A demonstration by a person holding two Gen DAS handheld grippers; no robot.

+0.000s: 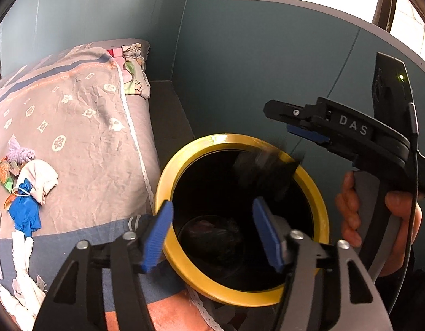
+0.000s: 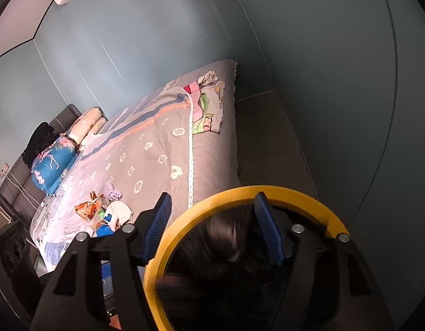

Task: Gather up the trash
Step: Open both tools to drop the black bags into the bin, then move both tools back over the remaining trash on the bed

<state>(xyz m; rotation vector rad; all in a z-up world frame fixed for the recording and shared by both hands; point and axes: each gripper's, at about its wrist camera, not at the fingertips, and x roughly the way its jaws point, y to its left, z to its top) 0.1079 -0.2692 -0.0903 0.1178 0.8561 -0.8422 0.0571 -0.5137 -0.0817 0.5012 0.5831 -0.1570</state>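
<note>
A black bin with a yellow rim [image 1: 163, 190] stands beside the bed; it also shows in the right wrist view [image 2: 295, 194]. A dark blurred object [image 1: 263, 172] hangs over the bin's mouth, below the right gripper [image 1: 298, 125]. My left gripper [image 1: 212, 237] is open and empty over the bin's near rim. My right gripper [image 2: 212, 229] is open above the bin, with the dark blurred thing [image 2: 226, 237] under it. Trash lies on the bed: a blue glove [image 1: 25, 212], a white mask [image 1: 40, 176], orange wrappers [image 2: 87, 209], torn white paper [image 1: 19, 251].
The bed has a grey patterned sheet [image 1: 83, 127] and a folded cloth [image 2: 207, 104] at its far corner. Pillows [image 2: 85, 127] and a blue bolster [image 2: 51, 165] lie at the headboard. Blue-grey walls surround a narrow floor strip [image 2: 265, 143].
</note>
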